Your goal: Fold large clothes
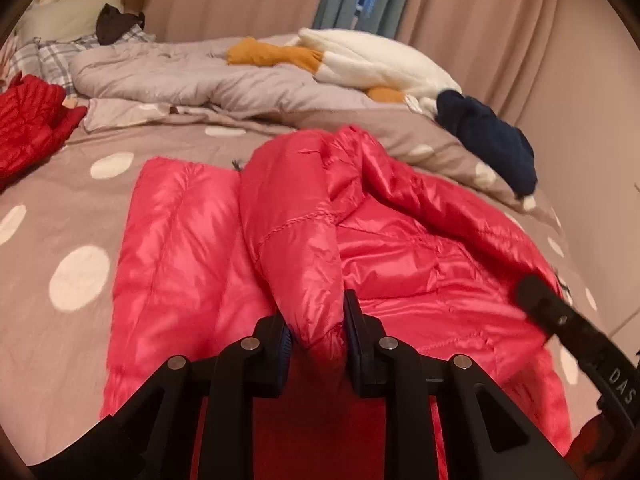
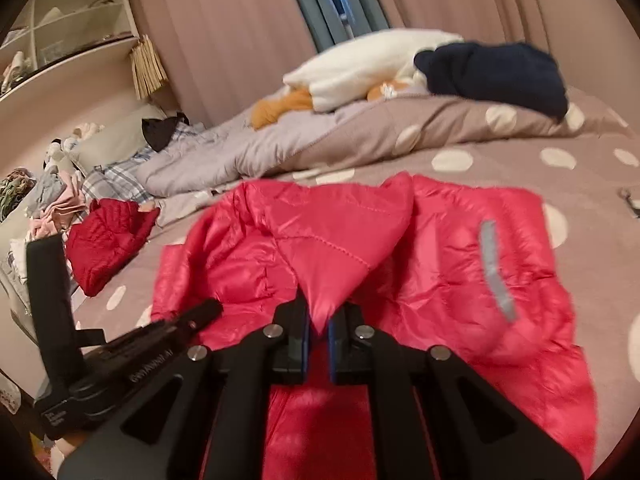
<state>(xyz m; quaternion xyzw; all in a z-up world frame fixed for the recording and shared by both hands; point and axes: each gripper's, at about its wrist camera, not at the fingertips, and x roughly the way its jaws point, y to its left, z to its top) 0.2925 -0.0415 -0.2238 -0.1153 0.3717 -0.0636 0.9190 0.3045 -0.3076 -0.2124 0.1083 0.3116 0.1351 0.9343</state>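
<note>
A shiny pink-red puffer jacket (image 1: 400,264) lies spread on the polka-dot bed (image 1: 60,208). My left gripper (image 1: 318,334) is shut on a thick fold of the jacket, lifted toward the camera. My right gripper (image 2: 318,328) is shut on a pointed corner of the jacket (image 2: 460,280), which carries a grey reflective strip (image 2: 494,268). The right gripper shows at the right edge of the left wrist view (image 1: 560,320). The left gripper shows at the lower left of the right wrist view (image 2: 160,336).
A dark red quilted garment (image 1: 28,128) lies left of the jacket. A grey duvet (image 1: 180,76), a white and orange plush (image 1: 360,56) and a navy garment (image 1: 492,140) lie at the back. Curtains hang behind. Shelves (image 2: 68,28) and clothes stand at far left.
</note>
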